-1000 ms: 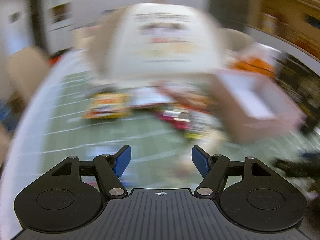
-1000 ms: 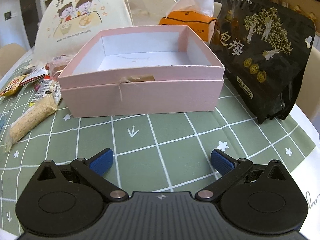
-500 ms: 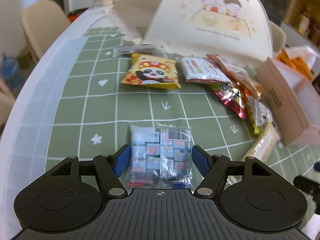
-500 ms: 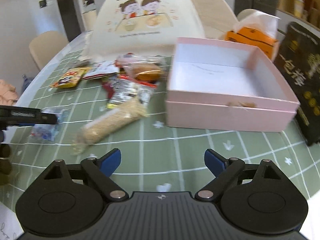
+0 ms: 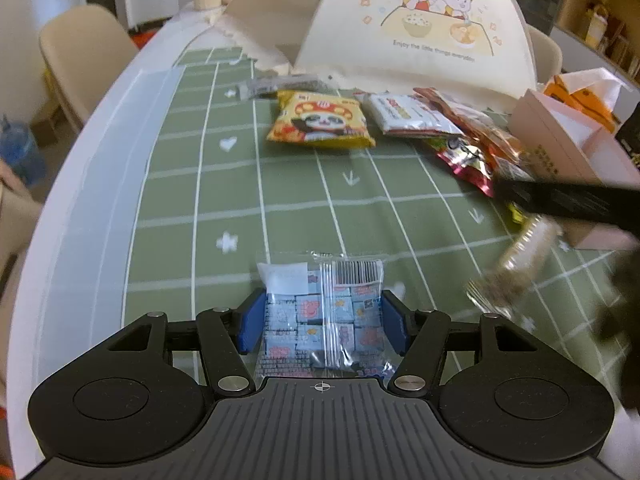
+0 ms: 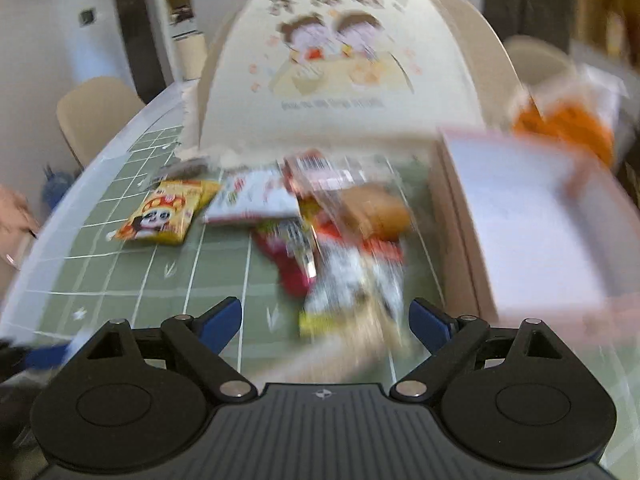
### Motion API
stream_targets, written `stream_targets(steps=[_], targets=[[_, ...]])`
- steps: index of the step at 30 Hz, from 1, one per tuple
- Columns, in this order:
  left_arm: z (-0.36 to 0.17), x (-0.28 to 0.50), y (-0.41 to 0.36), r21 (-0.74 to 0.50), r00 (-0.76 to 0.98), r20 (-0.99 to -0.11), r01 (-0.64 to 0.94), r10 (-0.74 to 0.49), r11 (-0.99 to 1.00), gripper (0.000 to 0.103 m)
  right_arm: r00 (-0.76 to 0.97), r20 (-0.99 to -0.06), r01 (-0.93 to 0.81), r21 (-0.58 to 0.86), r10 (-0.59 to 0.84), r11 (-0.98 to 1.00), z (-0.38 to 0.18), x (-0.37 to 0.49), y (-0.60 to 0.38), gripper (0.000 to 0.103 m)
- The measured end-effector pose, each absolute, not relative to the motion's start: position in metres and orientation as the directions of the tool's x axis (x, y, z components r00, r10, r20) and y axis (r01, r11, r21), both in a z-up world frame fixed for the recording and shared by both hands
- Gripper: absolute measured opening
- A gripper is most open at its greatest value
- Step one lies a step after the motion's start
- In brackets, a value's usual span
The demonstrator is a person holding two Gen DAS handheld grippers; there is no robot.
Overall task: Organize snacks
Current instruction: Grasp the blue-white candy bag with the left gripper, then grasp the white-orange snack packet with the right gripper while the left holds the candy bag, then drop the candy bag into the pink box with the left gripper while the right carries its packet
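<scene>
on my left feed the clear candy bag (image 5: pixel 322 312) lies flat on the counter (image 5: pixel 200 184), right between the two blue pads of the left hand-held gripper (image 5: pixel 323 322). the jaws are closing around it, one pad at each long edge, but i cannot tell whether they already press on the film. the bag is thin crinkly plastic with a barcode and a white label near its far end, and it is packed with small square blue-and-pink wrapped pieces.

the counter wears a smooth green cloth with a white grid, arrows, hearts and little flowers. further out lie a puffy yellow panda snack pack (image 5: pixel 320 126), a flat white and red packet (image 5: pixel 412 114) just beside it, and a heap of shiny foil wrappers (image 5: pixel 472 148) toward the pink cardboard box (image 5: pixel 560 136). behind them stands a cream domed food cover (image 5: pixel 432 28) with a cartoon print of two children.

the right feed is smeared with blur. the right hand-held gripper (image 6: pixel 324 320) stands spread wide, nothing between its pads, above the green cloth, with the foil wrappers just ahead of it and the open pink box, white inside, to their right. in the left view it shows as a dark blurred bar crossing in front of the box, above a long clear pack of pale grainy sticks (image 5: pixel 516 264).
</scene>
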State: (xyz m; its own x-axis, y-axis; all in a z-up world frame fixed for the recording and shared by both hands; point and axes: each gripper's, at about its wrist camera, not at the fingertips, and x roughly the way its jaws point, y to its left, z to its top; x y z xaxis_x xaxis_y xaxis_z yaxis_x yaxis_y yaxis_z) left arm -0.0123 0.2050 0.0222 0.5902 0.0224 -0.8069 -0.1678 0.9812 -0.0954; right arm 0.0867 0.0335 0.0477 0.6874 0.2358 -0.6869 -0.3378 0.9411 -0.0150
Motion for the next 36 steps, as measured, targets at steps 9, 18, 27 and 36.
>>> stream_targets(steps=[9, 18, 27, 36], targets=[[0.024, -0.043, 0.204, -0.189, 0.59, -0.806, -0.181, -0.047, 0.965, 0.066, 0.604, -0.738, -0.45, -0.005, 0.3, 0.893, 0.03, 0.105, 0.034, 0.059], [0.026, -0.051, 0.198, -0.191, 0.579, -0.814, -0.188, -0.048, 0.963, 0.066, 0.499, -0.758, -0.513, 0.134, 0.421, 0.848, 0.039, 0.063, -0.005, 0.072], [0.031, -0.052, 0.178, -0.119, 0.56, -0.828, -0.152, -0.014, 0.981, 0.065, 0.481, -0.798, -0.602, 0.0, 0.363, 0.798, 0.032, 0.047, 0.03, 0.054], [0.068, -0.073, 0.104, -0.177, 0.58, -0.797, 0.04, -0.167, 0.983, 0.065, 0.606, -0.678, -0.553, 0.018, 0.417, 0.833, 0.103, 0.01, -0.075, 0.051]])
